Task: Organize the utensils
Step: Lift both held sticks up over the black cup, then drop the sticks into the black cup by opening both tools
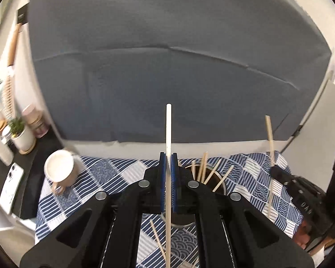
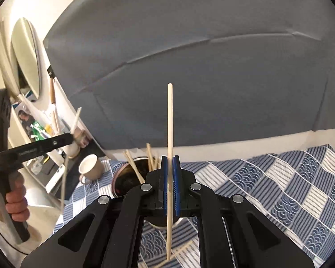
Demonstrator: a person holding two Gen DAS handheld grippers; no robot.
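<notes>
Blue-and-white patterned tablecloth under grey backdrop. Left gripper clamped on one white chopstick; right gripper clamped on one wooden chopstick, both upright. Metal holder beyond jaws, near tablecloth's far edge, about five sticks inside. One mug at far left corner. Loose stick on cloth near edge. Only right view shows hand on left gripper's handle, plus mirror; only left view shows potted plant.
</notes>
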